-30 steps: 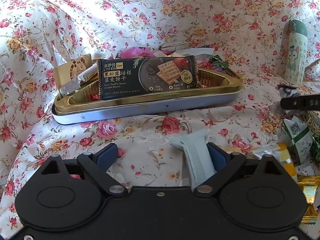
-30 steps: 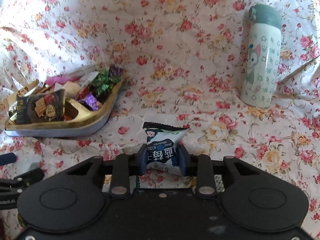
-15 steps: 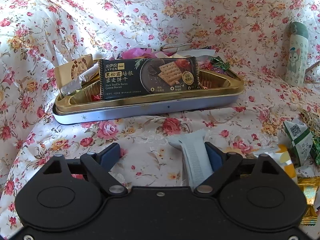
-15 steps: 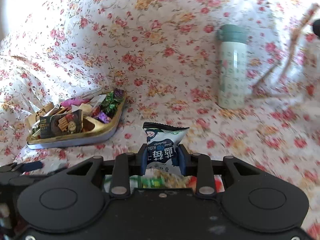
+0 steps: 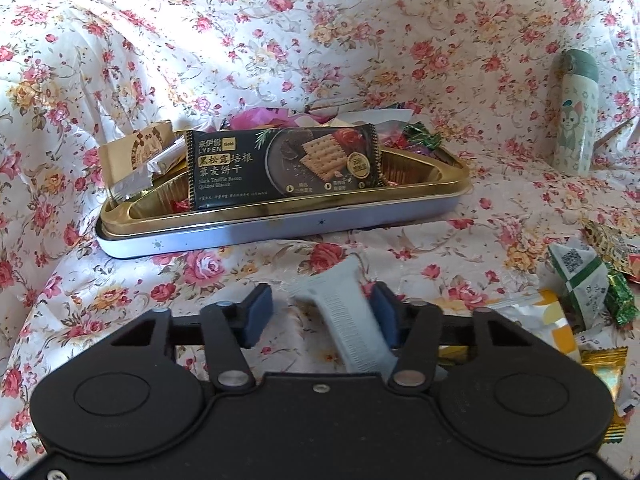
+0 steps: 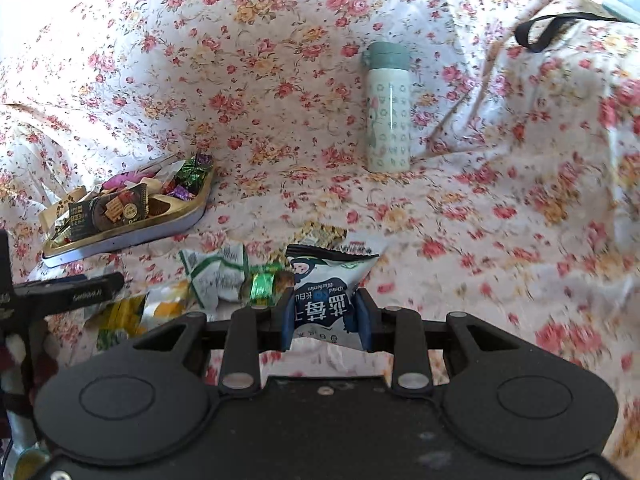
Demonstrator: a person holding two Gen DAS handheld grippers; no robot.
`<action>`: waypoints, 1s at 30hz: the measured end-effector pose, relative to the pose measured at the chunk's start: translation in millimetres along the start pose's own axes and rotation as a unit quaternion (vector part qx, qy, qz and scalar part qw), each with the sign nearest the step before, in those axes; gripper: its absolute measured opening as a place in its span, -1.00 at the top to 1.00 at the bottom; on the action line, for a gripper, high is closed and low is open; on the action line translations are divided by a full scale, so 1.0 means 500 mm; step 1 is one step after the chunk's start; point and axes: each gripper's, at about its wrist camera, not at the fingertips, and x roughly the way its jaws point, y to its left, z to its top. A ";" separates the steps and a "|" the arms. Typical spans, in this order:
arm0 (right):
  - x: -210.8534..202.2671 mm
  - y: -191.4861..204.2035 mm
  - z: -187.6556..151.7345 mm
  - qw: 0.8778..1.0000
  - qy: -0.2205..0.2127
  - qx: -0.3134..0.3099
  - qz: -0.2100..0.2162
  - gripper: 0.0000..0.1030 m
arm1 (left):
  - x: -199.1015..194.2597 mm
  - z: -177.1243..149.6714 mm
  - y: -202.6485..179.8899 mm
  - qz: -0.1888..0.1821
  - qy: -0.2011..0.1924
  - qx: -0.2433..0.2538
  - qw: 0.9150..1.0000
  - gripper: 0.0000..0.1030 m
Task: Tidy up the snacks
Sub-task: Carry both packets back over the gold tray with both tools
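Note:
A gold-lined tin tray [image 5: 280, 227] on the flowered cloth holds several snacks, with a black biscuit packet [image 5: 282, 168] leaning at its front. My left gripper [image 5: 320, 312] is partly open just in front of the tray; a pale grey-blue sachet [image 5: 352, 320] lies between the jaws against the right finger. My right gripper [image 6: 324, 316] is shut on a white and blue dried-blueberry packet [image 6: 326, 284], held above the cloth. The tray also shows in the right wrist view [image 6: 132, 236], far left.
A pale green flask [image 6: 388, 112] stands upright at the back. Loose snacks lie right of the left gripper: a green-white packet [image 5: 580, 276], a yellow-white packet [image 5: 536, 320] and a gold wrapper [image 5: 604, 364]. A black strap [image 6: 552, 28] lies at the far right.
My right gripper has lifted and pulled back with the blueberry packet, so the loose snack pile now shows below it. My left gripper's jaws have narrowed around the grey-blue sachet.

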 end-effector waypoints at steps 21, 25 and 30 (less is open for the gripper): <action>-0.071 0.002 -0.029 1.000 0.004 -0.002 0.020 0.37 | -0.047 0.037 -0.003 0.024 0.006 -0.001 1.000 0.12; -0.080 0.008 -0.025 1.000 0.000 -0.012 0.023 0.37 | -0.095 0.069 0.004 0.027 -0.008 -0.019 0.999 0.12; -0.093 0.013 -0.016 0.999 -0.004 -0.019 0.033 0.37 | -0.169 0.102 -0.011 0.034 -0.024 -0.008 0.999 0.12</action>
